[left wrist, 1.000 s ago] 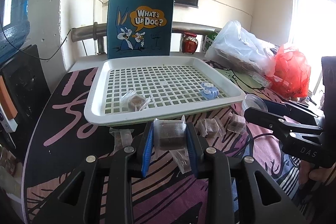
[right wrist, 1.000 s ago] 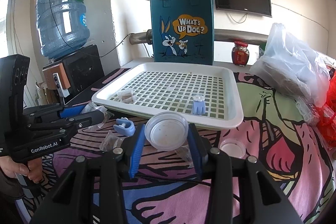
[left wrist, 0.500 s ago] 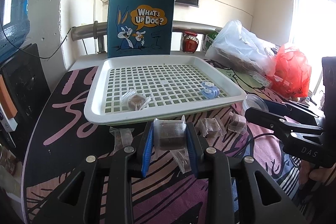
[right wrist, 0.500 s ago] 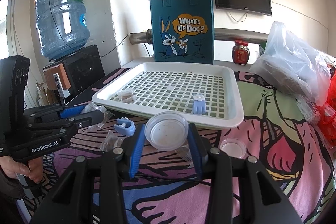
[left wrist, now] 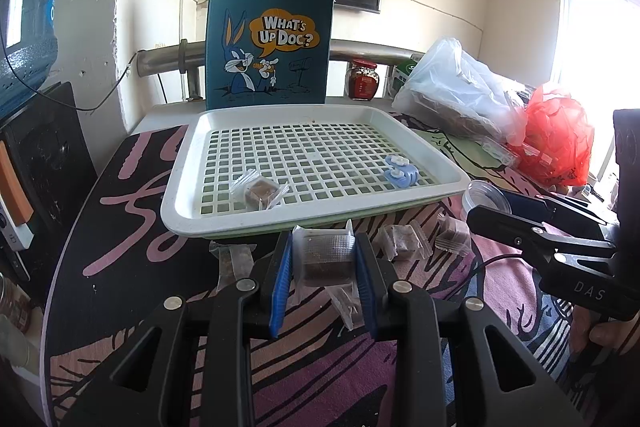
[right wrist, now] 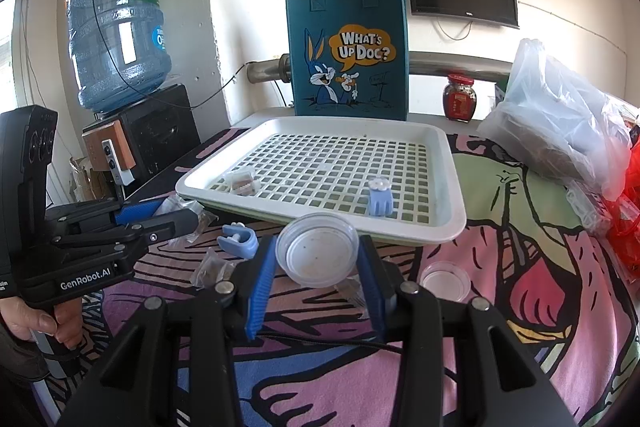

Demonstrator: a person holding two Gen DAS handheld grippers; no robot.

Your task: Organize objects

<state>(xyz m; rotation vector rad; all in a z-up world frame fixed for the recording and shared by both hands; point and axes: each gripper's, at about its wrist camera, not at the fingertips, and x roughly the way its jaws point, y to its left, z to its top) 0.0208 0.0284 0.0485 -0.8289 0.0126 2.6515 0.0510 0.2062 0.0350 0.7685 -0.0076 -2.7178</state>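
Observation:
My left gripper [left wrist: 323,263] is shut on a wrapped brown block [left wrist: 326,259], held just in front of the white slotted tray [left wrist: 192,223]. My right gripper [right wrist: 318,267] is shut on a clear round plastic cup [right wrist: 318,255], also near the tray's [right wrist: 424,233] front rim. Inside the tray lie one wrapped brown block [left wrist: 259,189] at the front left and a blue clip [left wrist: 400,173] at the front right. In the right wrist view the same clip [right wrist: 379,199] stands near the front right of the tray.
Loose wrapped blocks [left wrist: 402,243] lie on the patterned cloth before the tray, with a second blue clip [right wrist: 239,241] and a clear lid [right wrist: 445,281]. A teal tote bag [left wrist: 270,43] stands behind the tray. Plastic bags [left wrist: 460,91] crowd the right; a water jug [right wrist: 118,39] stands left.

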